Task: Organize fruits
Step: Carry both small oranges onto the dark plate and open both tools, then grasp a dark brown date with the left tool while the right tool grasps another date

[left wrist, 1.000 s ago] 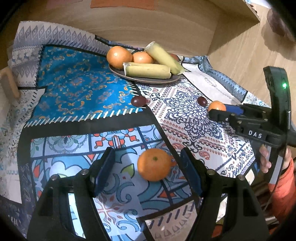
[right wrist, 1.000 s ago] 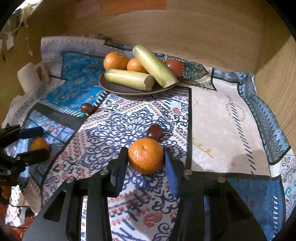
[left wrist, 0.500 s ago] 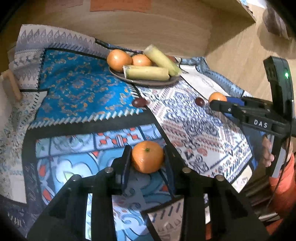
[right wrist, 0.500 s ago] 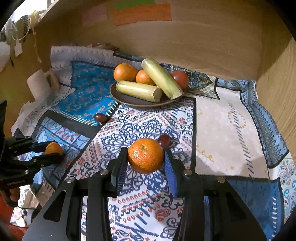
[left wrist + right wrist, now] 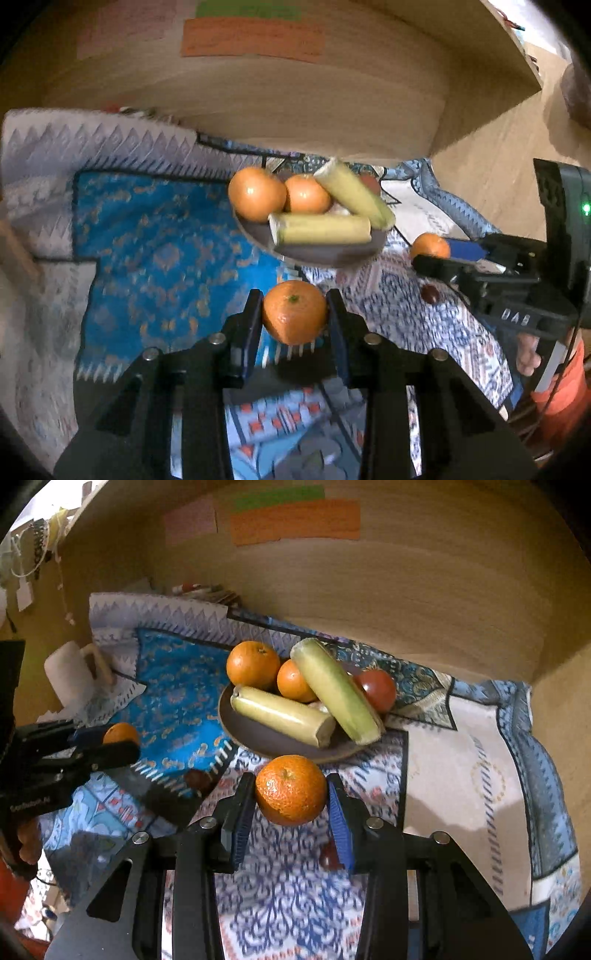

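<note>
My left gripper is shut on an orange and holds it above the cloth, short of the brown plate. My right gripper is shut on another orange, raised in front of the same plate. The plate holds two oranges, two pale green banana pieces and a red tomato. Each gripper shows in the other's view, the right one and the left one. Two dark plums lie on the cloth.
A patterned blue and white cloth covers the desk. Wooden walls close the back and right side, with sticky notes on the back. A white mug stands at the far left.
Both grippers have lifted their oranges off the cloth and moved toward the plate. The left gripper shut on its orange a second ago.
</note>
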Demonstrator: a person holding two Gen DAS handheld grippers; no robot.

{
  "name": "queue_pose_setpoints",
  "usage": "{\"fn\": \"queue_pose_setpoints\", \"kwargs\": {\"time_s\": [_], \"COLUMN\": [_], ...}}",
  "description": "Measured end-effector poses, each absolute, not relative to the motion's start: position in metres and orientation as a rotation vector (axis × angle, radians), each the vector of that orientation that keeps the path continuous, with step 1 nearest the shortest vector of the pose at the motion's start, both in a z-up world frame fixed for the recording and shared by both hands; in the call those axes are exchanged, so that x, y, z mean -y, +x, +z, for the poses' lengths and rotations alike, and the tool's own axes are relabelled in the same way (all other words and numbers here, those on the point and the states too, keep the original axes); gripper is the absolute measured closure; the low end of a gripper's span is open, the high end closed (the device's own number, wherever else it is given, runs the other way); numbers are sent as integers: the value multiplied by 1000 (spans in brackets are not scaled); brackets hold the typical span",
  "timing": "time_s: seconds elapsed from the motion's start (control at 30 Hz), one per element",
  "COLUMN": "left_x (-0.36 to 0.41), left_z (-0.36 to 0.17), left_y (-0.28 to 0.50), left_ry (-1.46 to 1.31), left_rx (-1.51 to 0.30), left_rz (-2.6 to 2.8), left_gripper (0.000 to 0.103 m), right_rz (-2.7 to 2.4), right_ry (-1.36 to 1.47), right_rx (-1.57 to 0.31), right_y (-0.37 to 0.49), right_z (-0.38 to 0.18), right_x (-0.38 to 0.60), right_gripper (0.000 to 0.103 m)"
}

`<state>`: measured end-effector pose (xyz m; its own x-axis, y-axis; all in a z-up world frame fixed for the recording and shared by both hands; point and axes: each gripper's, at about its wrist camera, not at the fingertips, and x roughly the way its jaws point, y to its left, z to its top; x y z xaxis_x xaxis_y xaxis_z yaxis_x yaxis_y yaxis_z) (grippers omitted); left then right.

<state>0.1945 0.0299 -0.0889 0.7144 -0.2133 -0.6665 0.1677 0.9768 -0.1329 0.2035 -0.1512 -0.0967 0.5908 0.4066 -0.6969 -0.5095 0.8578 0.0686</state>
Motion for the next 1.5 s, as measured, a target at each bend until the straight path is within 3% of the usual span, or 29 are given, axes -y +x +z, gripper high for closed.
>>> {"fn": "queue_pose_setpoints", "kwargs": {"time_s": [0.4, 0.73, 0.87, 1.0, 1.5], "left_x": [-9, -13, -13, -15, -28], "left_z": [-101, -115, -116, -111, -93], "left_y": [270, 289, 289, 285, 227], "left_ry": [-22, -57, -55, -48, -26], "left_rx": [-825, -877, -871, -849, -798], "left_rz": [-310, -305, -289, -273, -248], "left_gripper": [69, 69, 51, 50, 50], "right_rz": [562, 583, 589, 569, 506], "right_ry": [-243, -265, -264, -255, -157], "right_rx": [-842, -884, -891, -891, -800], "right_y": [244, 263, 264, 267, 226], "right_z": [-111, -119, -119, -118, -90], "right_x": [118, 113, 113, 115, 160], "right_gripper": [68, 67, 64, 49, 49]}}
